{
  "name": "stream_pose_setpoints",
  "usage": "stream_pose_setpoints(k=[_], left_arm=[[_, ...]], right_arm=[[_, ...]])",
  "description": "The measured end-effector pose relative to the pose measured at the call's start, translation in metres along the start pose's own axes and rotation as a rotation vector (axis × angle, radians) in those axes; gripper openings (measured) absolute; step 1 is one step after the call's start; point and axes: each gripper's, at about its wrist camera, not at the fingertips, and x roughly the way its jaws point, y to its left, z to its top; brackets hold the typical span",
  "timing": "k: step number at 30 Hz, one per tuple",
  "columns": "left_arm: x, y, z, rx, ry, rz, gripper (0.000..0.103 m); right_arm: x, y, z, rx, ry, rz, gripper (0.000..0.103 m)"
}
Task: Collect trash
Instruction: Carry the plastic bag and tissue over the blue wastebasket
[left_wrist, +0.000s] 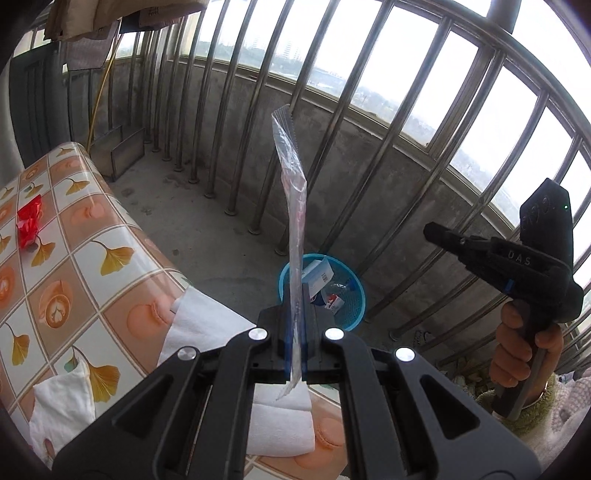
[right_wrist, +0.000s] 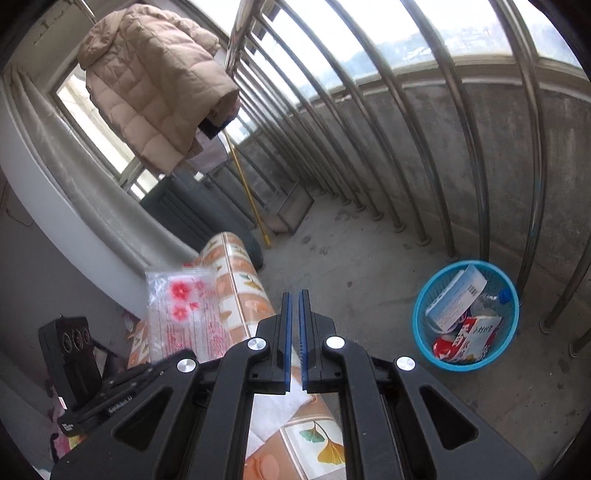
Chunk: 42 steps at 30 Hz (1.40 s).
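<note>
Clearly, our left gripper (left_wrist: 296, 295) has its blue-padded jaws pressed together on a clear plastic bag printed with red flowers (left_wrist: 293, 206), which its own camera sees edge-on as a thin strip standing up past the fingertips. Just beneath that gripper lie white folded cloths (left_wrist: 273, 413) on the table with a glossy tile-and-ginkgo-leaf cover (left_wrist: 92, 258). Beyond the fingertips, partly behind the bag, sits the round blue plastic wastebasket (left_wrist: 354, 306) on the concrete floor. To the left, well apart on the table, lies a crumpled red wrapper (left_wrist: 29, 225), which only this view shows. To the right, a hand (left_wrist: 524, 354) holds our right gripper (left_wrist: 430, 230), whose black body reads "DAS".

From the right gripper (right_wrist: 294, 295) we see its jaws nearly together, a thin gap between the pads, nothing in them. Low to its left is the left gripper's body (right_wrist: 96, 391) with small white lettering too fine to read, the bag (right_wrist: 181, 314) face-on above it. To the right ahead, the wastebasket (right_wrist: 424, 317) holds a white and blue carton (right_wrist: 456, 297) and a red and white packet (right_wrist: 465, 338); their print is illegible. Farther off hangs a beige quilted coat (right_wrist: 155, 85), shown whole only here.
</note>
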Motion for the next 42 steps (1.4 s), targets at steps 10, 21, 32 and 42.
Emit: stream_pose_setpoints(k=[10,21,32,42], left_arm=[[-0.026,0.051,-0.026,-0.106,0.039,0.137,0.001],[-0.026,0.072,-0.047,-0.167,0.071,0.181,0.001],[-0.025,0.057,-0.04,-0.139,0.052,0.171,0.001],[0.015,0.012,0.001,-0.039,0.07,0.059,0.001]], right_arm=[[0.116,0.011,-0.077,-0.045,0.42,0.086,0.051],[0.133,0.045,-0.096,-0.22,0.437,0.024,0.035],[0.121,0.04,-0.089,-0.181,0.405,0.025,0.004],[0.057,-0.042,-0.024,0.014,0.149,-0.126,0.003]])
